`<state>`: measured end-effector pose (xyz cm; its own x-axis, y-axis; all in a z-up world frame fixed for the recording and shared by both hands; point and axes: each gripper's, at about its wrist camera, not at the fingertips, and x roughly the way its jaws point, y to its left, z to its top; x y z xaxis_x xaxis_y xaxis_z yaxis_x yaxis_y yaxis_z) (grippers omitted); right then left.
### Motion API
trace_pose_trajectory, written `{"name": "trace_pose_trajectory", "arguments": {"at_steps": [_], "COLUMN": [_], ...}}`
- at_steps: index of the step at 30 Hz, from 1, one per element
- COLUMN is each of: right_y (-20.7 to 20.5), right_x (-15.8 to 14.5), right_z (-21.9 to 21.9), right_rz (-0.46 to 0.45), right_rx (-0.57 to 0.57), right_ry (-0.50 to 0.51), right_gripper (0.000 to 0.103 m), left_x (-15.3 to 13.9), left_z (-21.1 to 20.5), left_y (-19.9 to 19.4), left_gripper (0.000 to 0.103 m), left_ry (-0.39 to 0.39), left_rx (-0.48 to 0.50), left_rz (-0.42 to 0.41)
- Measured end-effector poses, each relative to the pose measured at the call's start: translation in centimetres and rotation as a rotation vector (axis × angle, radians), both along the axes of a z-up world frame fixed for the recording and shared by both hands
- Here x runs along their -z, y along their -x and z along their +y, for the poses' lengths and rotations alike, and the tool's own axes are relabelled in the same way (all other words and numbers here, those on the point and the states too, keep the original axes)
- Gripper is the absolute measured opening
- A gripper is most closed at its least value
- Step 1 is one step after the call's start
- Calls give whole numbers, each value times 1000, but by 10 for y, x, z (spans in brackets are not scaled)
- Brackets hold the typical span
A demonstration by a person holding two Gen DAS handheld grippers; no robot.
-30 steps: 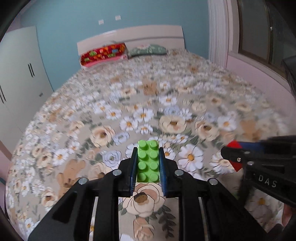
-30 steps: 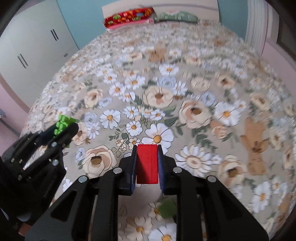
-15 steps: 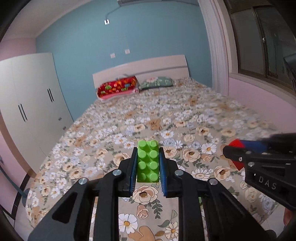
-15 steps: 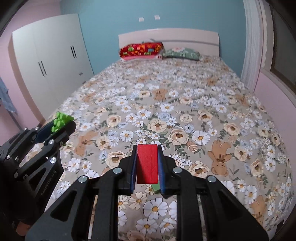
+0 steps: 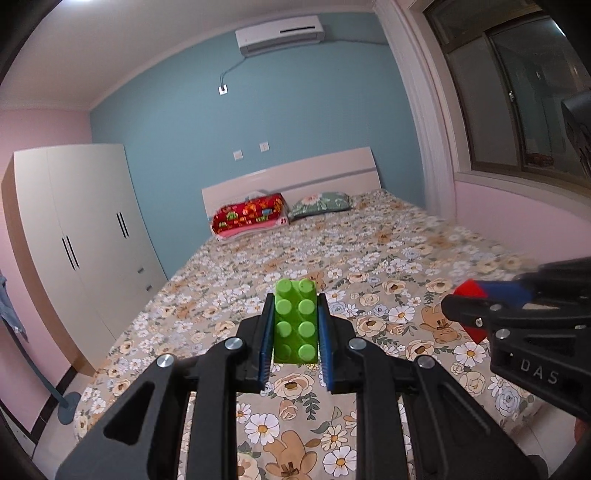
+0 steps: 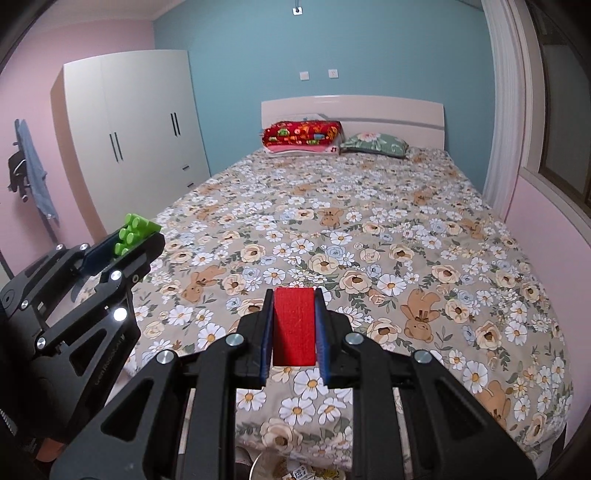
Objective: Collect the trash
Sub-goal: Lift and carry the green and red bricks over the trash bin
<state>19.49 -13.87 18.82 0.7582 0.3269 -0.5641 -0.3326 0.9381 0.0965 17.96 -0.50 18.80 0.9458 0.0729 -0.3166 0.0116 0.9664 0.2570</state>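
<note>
Filling most of both views, a bed (image 6: 369, 229) with a flowered cover stretches to a pale headboard (image 6: 354, 110) against a blue wall. One white wardrobe (image 6: 140, 133) stands to its left, with four dark handles. Two pillows lie at the head: a red one (image 6: 301, 134) and a green one (image 6: 373, 144), side by side. One air conditioner (image 5: 280, 33) hangs high on the wall.

The left gripper (image 5: 295, 332) is closed tight on one green brick (image 5: 296, 325). The blue pads press its two long sides. The brick's long axis runs forward along the fingers, studs up: eight studs in two rows of four, its far end jutting past the tips.

The right gripper (image 6: 294, 328) pinches one red block (image 6: 294, 325) the same way, long axis forward, flat face up, smooth, pads on both long sides.

Both pieces are held in the air above the foot of the bed, clear of the cover, the two grippers side by side. Below the right gripper a pale bin rim (image 6: 258, 465) shows, with scraps inside that I cannot make out.
</note>
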Motion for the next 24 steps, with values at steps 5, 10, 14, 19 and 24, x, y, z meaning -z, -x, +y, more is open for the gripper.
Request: {"name": "trace_pose_trajectory", "arguments": {"at_steps": [5,10,14,19,24], "right_y": [32,54,63,75,84], "right_x": [2,19,36,67,110], "right_z": [-7,-8,-7,-6,-7], "right_rz": [-21,-13,7,42,108], "right_rx": [-22,-47,-63,-93,-124], "right_ry": [7,14,24,49,60], "right_gripper": [21,21,21,21,21], "left_x": [1,12,24,46,84], "left_z": [-5,-8,-9,-11,-13], "left_y": [31,52,65,74,79], "left_gripper": [24,24,24,24,24], "left_ry": [-7,-11,-20,-21,-17], "left_rx": [7,10,11,24,36], "left_rz": [-36,-50,-53,-21,50]}}
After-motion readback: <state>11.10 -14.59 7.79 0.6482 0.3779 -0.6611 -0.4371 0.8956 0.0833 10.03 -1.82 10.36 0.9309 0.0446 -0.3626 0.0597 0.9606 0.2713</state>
